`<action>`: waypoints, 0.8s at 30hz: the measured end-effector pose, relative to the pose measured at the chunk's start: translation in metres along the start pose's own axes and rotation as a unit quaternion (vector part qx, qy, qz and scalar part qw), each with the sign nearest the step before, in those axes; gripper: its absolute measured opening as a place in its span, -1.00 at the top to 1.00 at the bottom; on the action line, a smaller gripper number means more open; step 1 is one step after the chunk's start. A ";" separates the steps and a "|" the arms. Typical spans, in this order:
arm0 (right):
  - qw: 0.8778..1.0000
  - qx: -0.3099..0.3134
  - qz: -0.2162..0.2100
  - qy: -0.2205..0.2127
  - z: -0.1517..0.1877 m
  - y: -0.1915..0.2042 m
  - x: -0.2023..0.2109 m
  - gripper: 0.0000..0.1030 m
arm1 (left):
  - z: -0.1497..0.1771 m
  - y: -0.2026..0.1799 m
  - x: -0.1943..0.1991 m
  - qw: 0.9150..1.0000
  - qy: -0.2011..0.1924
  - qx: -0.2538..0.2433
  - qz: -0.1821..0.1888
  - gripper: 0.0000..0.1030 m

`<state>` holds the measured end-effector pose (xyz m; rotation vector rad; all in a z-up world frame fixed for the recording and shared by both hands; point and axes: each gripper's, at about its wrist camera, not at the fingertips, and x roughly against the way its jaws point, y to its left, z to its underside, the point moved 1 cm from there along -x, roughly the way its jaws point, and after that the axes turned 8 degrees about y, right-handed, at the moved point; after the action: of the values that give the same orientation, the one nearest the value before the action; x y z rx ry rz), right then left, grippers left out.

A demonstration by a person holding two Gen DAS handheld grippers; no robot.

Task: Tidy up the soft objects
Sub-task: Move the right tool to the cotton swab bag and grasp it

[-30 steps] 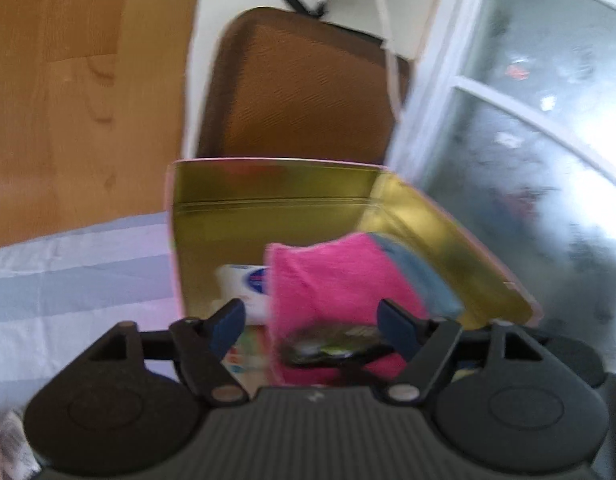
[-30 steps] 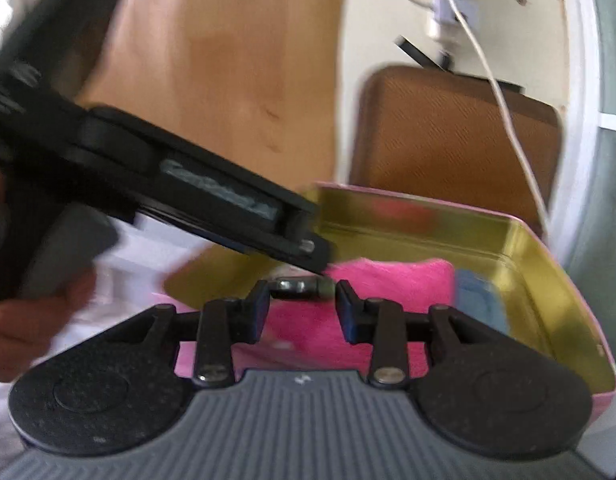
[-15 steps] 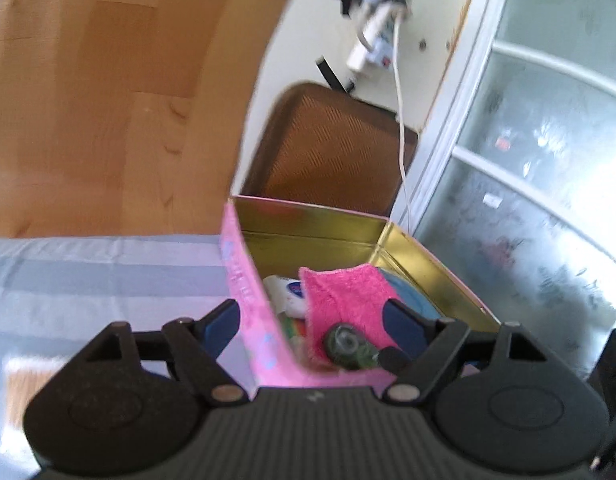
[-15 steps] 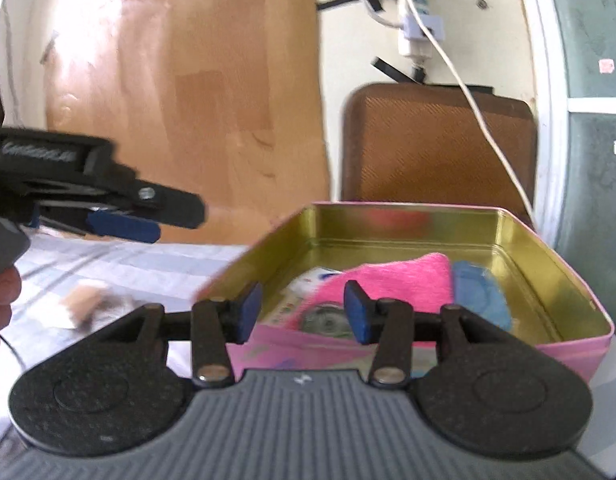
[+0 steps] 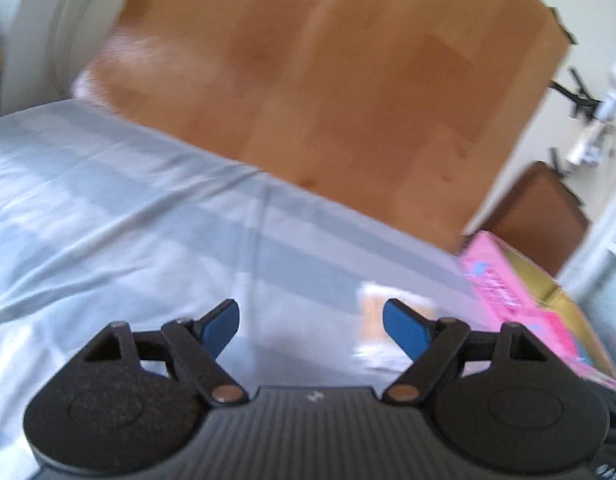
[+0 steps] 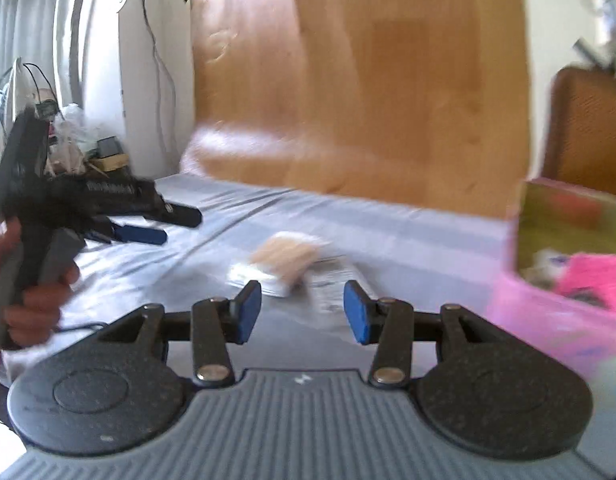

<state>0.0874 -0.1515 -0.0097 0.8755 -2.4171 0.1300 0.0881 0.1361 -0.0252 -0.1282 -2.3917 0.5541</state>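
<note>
A pink tin box (image 6: 547, 320) with a gold inside stands on the striped bed sheet at the right; a pink cloth (image 6: 595, 272) lies in it. The box also shows in the left wrist view (image 5: 503, 280) at the right edge. A clear packet with a beige soft item (image 6: 286, 256) lies on the sheet, just beyond my right gripper (image 6: 302, 312), which is open and empty. The packet shows blurred in the left wrist view (image 5: 387, 320). My left gripper (image 5: 311, 326) is open and empty over the sheet; it also shows in the right wrist view (image 6: 144, 228) at the left.
A wooden headboard (image 6: 367, 100) runs along the back of the bed. A brown chair (image 6: 587, 128) stands behind the box. Clutter and cables (image 6: 68, 128) sit at the far left by the wall.
Both grippers have swung left, away from the tin box, and now face the sheet and the packet. The right gripper's fingers have opened wider. The views are motion-blurred.
</note>
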 end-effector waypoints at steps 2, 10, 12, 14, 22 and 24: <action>1.000 -0.018 -0.018 0.016 -0.010 0.003 -0.020 0.06 | 0.004 0.010 -0.007 1.000 -0.004 0.002 -0.021 -0.56; 0.997 -0.020 -0.009 0.079 -0.021 0.013 -0.086 0.23 | 0.006 0.023 -0.009 1.000 -0.008 0.014 -0.012 -0.58; 0.997 -0.016 -0.011 0.076 -0.022 0.018 -0.085 0.33 | 0.007 0.022 -0.008 1.000 -0.010 0.009 -0.014 -0.58; 0.997 -0.003 -0.014 0.078 -0.020 0.022 -0.082 0.40 | 0.008 0.021 -0.007 1.000 -0.010 0.007 -0.013 -0.58; 0.993 0.015 -0.067 0.091 0.003 0.031 -0.043 0.47 | 0.008 0.017 -0.009 1.000 0.008 -0.008 0.004 -0.54; 0.994 0.013 -0.063 0.090 0.009 0.026 -0.033 0.47 | 0.011 0.008 -0.007 0.999 0.022 -0.029 0.026 -0.52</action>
<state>0.0875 -0.1151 -0.0323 0.9815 -2.1916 0.1844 0.0862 0.1376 -0.0403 -0.2269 -2.3672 0.5003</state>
